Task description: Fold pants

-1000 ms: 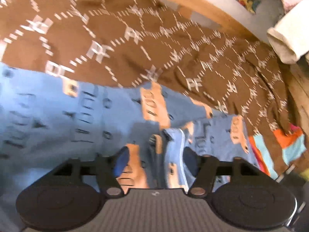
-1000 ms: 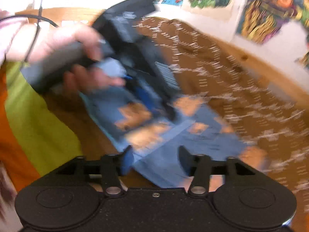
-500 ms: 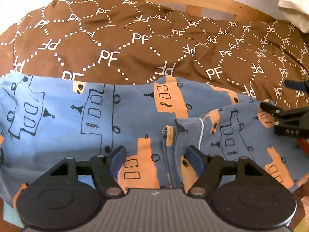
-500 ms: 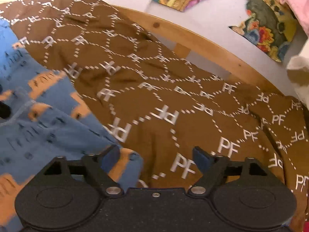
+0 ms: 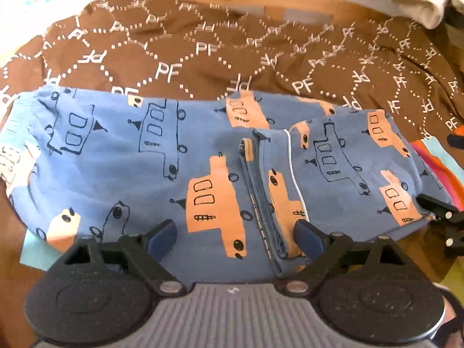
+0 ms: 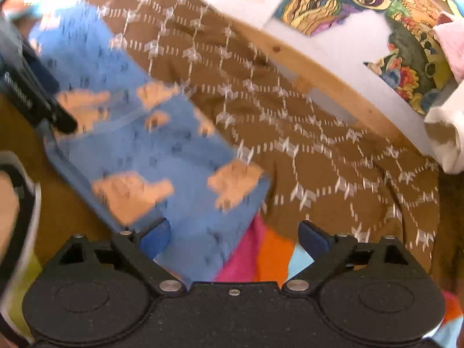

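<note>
Both grippers wide (just opened), pants (image 5: 203,156) folded flat on brown blanket (image 5: 203,58)

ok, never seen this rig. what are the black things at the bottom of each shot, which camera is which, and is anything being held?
No robot here: a person holds a two-finger gripper in each hand, with a fisheye camera on each looking along the fingers. The black parts at the bottom are each gripper's own body.

The left wrist view shows the left gripper over blue pants with an orange vehicle print, lying flat on a brown PF-patterned blanket. The right wrist view, blurred, shows the right gripper over the pants' end, above some bright multicoloured fabric.

Both pairs of jaws have just been opening and stand wide, pads off the cloth. Nothing is held.
</note>
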`<move>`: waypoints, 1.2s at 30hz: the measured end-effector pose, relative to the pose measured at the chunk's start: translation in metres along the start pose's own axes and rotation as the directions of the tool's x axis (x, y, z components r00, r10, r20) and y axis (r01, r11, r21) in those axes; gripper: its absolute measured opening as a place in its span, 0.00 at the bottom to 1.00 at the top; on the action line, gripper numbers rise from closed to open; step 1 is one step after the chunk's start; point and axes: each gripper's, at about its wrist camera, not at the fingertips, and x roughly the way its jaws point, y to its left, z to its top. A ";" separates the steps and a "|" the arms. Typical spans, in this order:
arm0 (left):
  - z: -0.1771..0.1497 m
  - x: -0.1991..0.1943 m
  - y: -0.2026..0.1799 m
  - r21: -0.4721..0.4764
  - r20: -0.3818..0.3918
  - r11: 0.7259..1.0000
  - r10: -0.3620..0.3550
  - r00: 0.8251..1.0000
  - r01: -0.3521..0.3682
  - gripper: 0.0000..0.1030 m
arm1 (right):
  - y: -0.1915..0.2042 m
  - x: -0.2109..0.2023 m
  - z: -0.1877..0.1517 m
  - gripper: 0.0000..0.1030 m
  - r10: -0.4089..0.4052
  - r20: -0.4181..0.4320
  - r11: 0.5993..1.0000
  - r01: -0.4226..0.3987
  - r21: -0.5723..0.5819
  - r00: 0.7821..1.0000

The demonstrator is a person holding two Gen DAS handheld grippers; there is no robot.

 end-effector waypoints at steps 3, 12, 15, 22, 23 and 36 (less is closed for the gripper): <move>0.001 -0.011 0.002 -0.019 0.014 1.000 0.000 1.000 0.000 0.89 | -0.012 -0.007 0.007 0.93 0.006 0.031 0.997 -0.008 0.072 0.999; -0.006 -0.091 0.087 -0.156 0.239 0.980 0.155 0.959 -0.120 0.73 | -0.008 -0.013 0.028 0.94 0.060 0.201 0.980 -0.095 0.173 0.978; -0.002 -0.098 0.127 -0.269 0.240 0.947 0.244 0.940 -0.177 0.77 | 0.007 -0.003 0.046 0.94 0.120 0.223 0.977 -0.154 0.144 0.967; 0.027 -0.060 0.161 -0.352 0.188 0.930 0.183 0.965 -0.108 0.53 | 0.050 0.043 0.084 0.95 0.124 0.120 0.990 -0.131 0.052 0.985; 0.028 -0.055 0.162 -0.362 0.176 0.927 0.174 0.969 -0.100 0.53 | 0.056 0.049 0.086 0.95 0.124 0.100 0.991 -0.128 0.036 0.987; 0.031 -0.058 0.152 -0.473 0.134 0.876 0.176 0.975 -0.093 0.21 | 0.048 0.037 0.080 0.95 0.124 0.132 0.991 -0.130 0.041 0.983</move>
